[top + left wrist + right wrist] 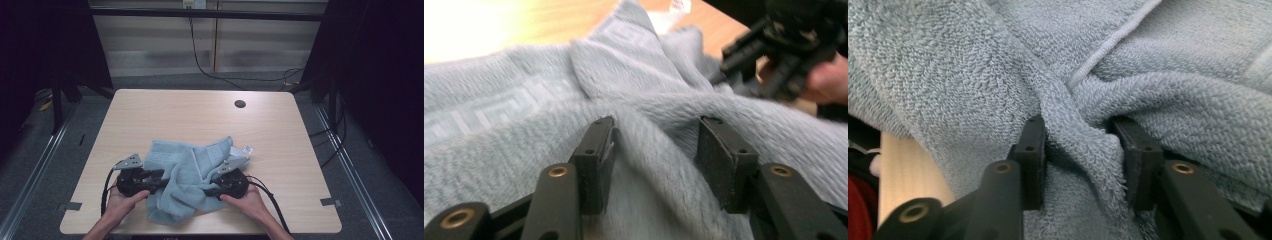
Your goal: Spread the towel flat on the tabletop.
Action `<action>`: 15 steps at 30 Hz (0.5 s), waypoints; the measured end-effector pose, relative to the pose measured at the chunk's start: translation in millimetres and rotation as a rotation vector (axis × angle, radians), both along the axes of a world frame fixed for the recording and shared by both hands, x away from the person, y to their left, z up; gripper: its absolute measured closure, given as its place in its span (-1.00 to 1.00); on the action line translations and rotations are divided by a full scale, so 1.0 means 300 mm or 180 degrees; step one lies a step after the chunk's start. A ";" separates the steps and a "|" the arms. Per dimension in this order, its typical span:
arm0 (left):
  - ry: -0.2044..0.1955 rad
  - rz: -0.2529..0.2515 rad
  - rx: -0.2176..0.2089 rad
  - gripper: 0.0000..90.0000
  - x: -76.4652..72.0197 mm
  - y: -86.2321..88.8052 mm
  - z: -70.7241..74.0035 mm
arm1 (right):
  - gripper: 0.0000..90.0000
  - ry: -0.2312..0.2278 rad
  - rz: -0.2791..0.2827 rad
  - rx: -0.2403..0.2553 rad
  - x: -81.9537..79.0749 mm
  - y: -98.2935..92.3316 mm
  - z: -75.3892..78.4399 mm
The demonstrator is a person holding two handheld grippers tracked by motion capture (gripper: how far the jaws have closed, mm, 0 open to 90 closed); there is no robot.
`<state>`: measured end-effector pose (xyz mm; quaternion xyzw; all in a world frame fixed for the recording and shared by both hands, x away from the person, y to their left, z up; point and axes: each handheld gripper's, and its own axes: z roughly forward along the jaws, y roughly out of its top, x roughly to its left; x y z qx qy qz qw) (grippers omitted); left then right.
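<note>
At the near left of the table [150, 107] the person's left hand [120, 200] holds the left gripper [161, 181], pointed inward at the left edge of a crumpled pale blue towel [187, 175]. In the left gripper view its jaws stand apart over the pile; towel lies between and under them, but the pads [596, 160] do not press it, so this gripper is released. The towel sits bunched at the near middle of the table, between the two grippers, one corner folded up toward the far side and a small white label [247, 149] poking out at its right edge. A dark round hole [240, 104] lies in the table well beyond it. On the right, the right hand [247, 200] holds the right gripper [210, 191], turned inward against the towel's right side. In the right gripper view a thick twisted fold with a hemmed edge runs down between the jaws, and both pads [1034, 150] bear on it: this gripper is grasping the towel. Black cables [272, 202] trail back from each gripper toward the person.
</note>
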<state>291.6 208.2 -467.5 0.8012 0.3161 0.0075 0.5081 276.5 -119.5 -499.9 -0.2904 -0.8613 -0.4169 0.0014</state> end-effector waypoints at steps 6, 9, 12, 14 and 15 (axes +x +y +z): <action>0.0003 0.0154 0.0071 0.06 0.023 0.019 -0.026 | 0.06 0.0009 -0.0073 0.0141 -0.018 -0.062 0.064; 0.0018 0.0193 0.0141 0.04 0.028 0.029 -0.045 | 0.04 -0.0129 -0.0239 0.0266 -0.021 -0.124 0.114; 0.0088 0.0156 0.0379 0.05 0.035 0.022 -0.090 | 0.01 -0.0260 -0.0554 0.0334 0.004 -0.188 0.139; 0.0118 0.0124 0.0460 0.04 0.035 0.013 -0.104 | -0.05 -0.0351 -0.0743 0.0292 0.030 -0.213 0.137; 0.0111 0.0121 0.0485 0.04 0.034 0.009 -0.108 | -0.08 -0.0316 -0.0779 0.0288 0.049 -0.222 0.128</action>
